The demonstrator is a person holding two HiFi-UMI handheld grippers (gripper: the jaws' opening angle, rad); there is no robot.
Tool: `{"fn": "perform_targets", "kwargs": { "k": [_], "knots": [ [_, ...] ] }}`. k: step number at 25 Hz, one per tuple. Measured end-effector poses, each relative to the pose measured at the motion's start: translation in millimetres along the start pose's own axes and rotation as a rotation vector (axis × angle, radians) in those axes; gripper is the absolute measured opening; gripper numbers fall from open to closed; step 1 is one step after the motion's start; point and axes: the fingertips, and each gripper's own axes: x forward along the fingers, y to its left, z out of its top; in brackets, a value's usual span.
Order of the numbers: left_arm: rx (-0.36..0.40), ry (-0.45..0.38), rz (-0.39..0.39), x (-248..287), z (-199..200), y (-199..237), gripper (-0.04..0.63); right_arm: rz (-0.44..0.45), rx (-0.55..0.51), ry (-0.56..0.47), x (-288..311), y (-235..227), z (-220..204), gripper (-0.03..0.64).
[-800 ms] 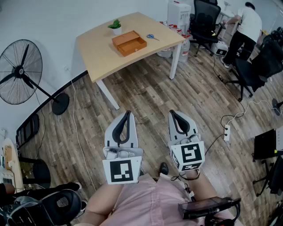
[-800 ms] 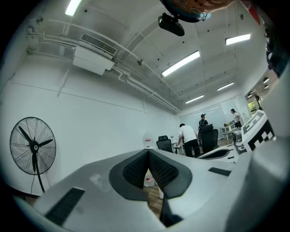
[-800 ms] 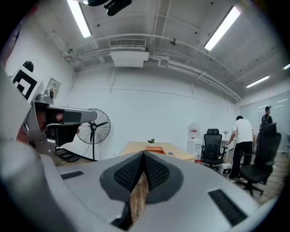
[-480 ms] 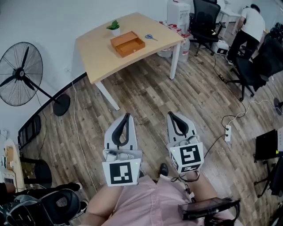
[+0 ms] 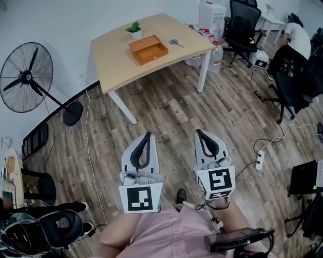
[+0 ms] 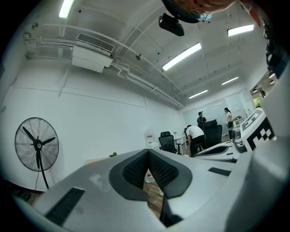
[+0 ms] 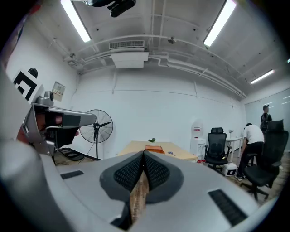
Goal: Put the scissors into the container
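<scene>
Blue-handled scissors (image 5: pixel 175 43) lie on the far light-wood table (image 5: pixel 121 55), just right of an open orange wooden container (image 5: pixel 147 49). The container (image 7: pixel 154 147) and scissors (image 7: pixel 171 153) show small in the right gripper view. My left gripper (image 5: pixel 147 135) and right gripper (image 5: pixel 199 132) hang side by side over the wood floor, well short of the table. Both are shut with nothing between their tips. The left gripper (image 6: pixel 147 152) and right gripper (image 7: pixel 143 154) each show pads pressed together at the tip.
A small potted plant (image 5: pixel 134 29) stands behind the container. A standing fan (image 5: pixel 28 78) is at the left, office chairs (image 5: pixel 244 27) and a person (image 5: pixel 298 43) at the right. A water dispenser (image 5: pixel 211 15) stands by the table's right end. Cables and a power strip (image 5: pixel 260 162) lie on the floor.
The view has shifted slightly; the table and fan sit a little differently in frame. Both grippers stay shut and side by side. The person at the right has moved further right.
</scene>
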Motion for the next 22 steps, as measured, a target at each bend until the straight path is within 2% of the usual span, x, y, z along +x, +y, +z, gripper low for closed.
{"fn": "perform_targets", "kwargs": {
  "k": [2,4,5,12,22],
  "knots": [
    [-0.015,0.013,0.008,7.5,-5.7,0.4,0.005,0.01,0.005,0.006,7.9,-6.0,-2.5,0.002],
    [-0.023,0.028,0.012,15.0,-10.8,1.3,0.005,0.032,0.009,0.017,16.0,-9.1,-5.5,0.121],
    [-0.025,0.033,0.013,19.8,-12.8,2.1,0.005,0.038,0.01,0.017,20.6,-11.9,-6.4,0.142],
    [-0.054,0.056,0.016,87.8,-37.2,33.0,0.005,0.022,0.008,0.039,86.4,-40.2,-17.1,0.155],
    [-0.062,0.044,-0.013,231.2,-50.3,115.1,0.005,-0.015,-0.001,0.033,241.0,-77.5,5.5,0.155]
  ]
}}
